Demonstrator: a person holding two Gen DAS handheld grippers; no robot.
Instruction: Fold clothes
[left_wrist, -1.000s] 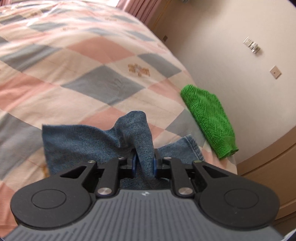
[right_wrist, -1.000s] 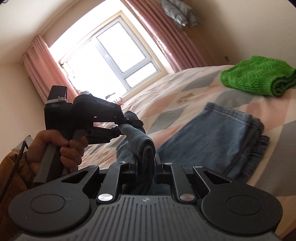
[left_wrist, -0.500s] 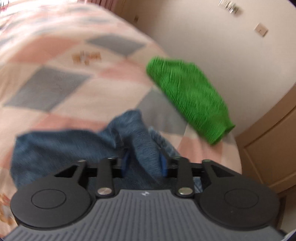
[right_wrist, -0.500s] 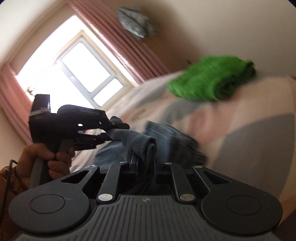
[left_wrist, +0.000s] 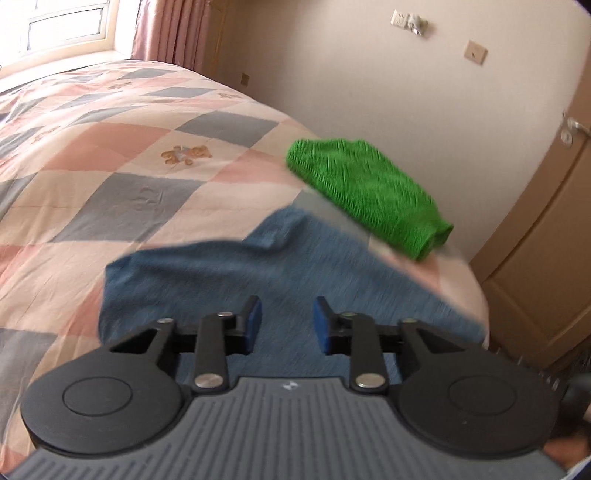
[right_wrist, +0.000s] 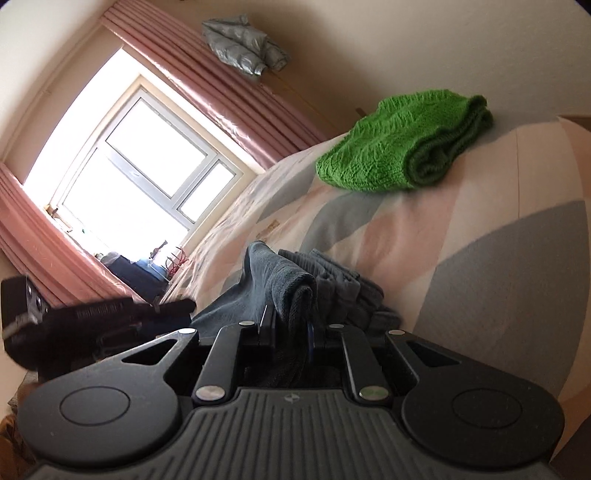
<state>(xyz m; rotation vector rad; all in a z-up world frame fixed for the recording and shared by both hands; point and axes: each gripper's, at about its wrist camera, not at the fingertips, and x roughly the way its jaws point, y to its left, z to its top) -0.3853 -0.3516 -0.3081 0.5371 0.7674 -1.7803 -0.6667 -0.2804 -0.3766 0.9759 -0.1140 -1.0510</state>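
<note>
Blue jeans (left_wrist: 240, 273) lie folded on the quilted bed (left_wrist: 110, 147) near its right edge. My left gripper (left_wrist: 287, 314) hovers just above them. Its blue pads stand apart and are closing, with no cloth pinched between them. In the right wrist view my right gripper (right_wrist: 289, 321) is shut on a raised fold of the jeans (right_wrist: 284, 280), low beside the bed. The left gripper's black housing (right_wrist: 85, 325) shows blurred at the left. A folded green knit sweater (left_wrist: 365, 195) rests beyond the jeans by the bed's edge, and the same sweater (right_wrist: 399, 144) appears in the right wrist view.
A wall and a wooden door (left_wrist: 546, 240) stand close to the bed's right side. A window (right_wrist: 140, 166) with pink curtains (right_wrist: 229, 99) is at the far end. A grey jacket (right_wrist: 243, 44) hangs above the curtain.
The left gripper has let go of the denim fold and its jaws have spread. The cloth has dropped flat. The right gripper rolled and sank lower, still clamped on its fold.
</note>
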